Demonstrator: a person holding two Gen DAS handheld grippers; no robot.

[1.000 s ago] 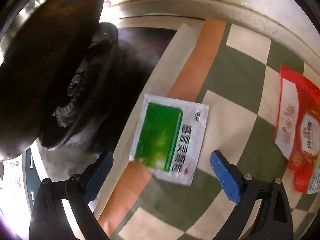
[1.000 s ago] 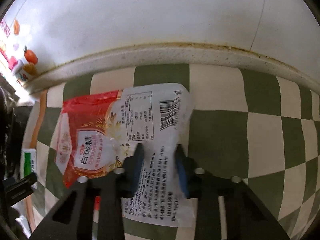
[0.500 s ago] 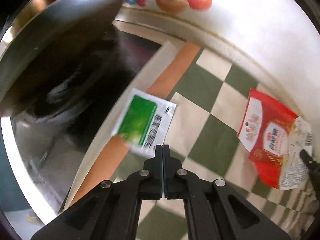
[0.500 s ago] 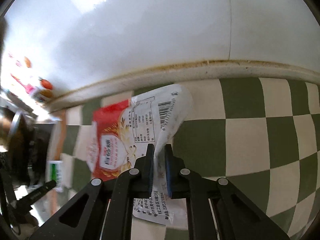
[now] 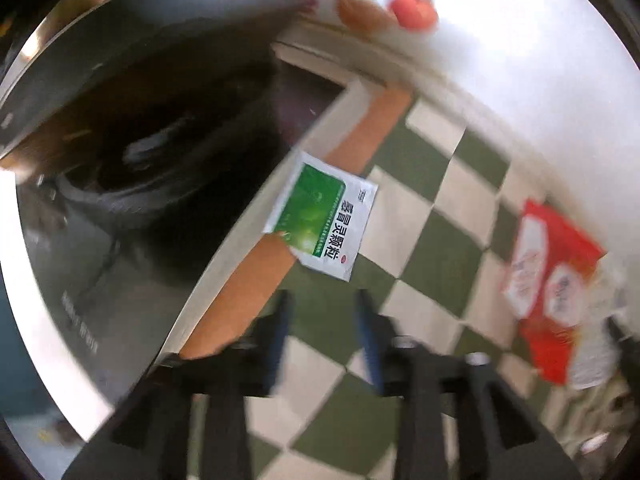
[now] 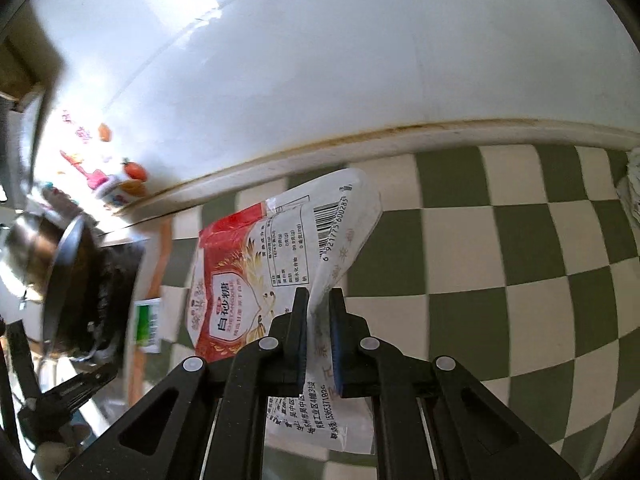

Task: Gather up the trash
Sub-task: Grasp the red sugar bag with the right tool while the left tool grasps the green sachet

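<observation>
Right tool (image 6: 318,312) clamped sugar bag (image 6: 248,280), lifted; left tool (image 5: 324,320) closed empty, reopening

Desk (image 5: 420,208) covered in green-and-cream checked cloth with an orange stripe at its stove-side edge. Green-and-white sachet (image 5: 324,216) lies flat across the stripe. Red-and-white sugar bag (image 6: 256,272) partly lifted off the checks.

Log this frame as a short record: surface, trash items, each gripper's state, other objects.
surface: green-and-cream checked cloth
trash 1: red sugar bag, pinched by right gripper
trash 2: green sachet, flat on the cloth, untouched
left gripper: jaws opening, nothing between them, short of the sachet
other: dark pan on a stove, left of the sachet
</observation>
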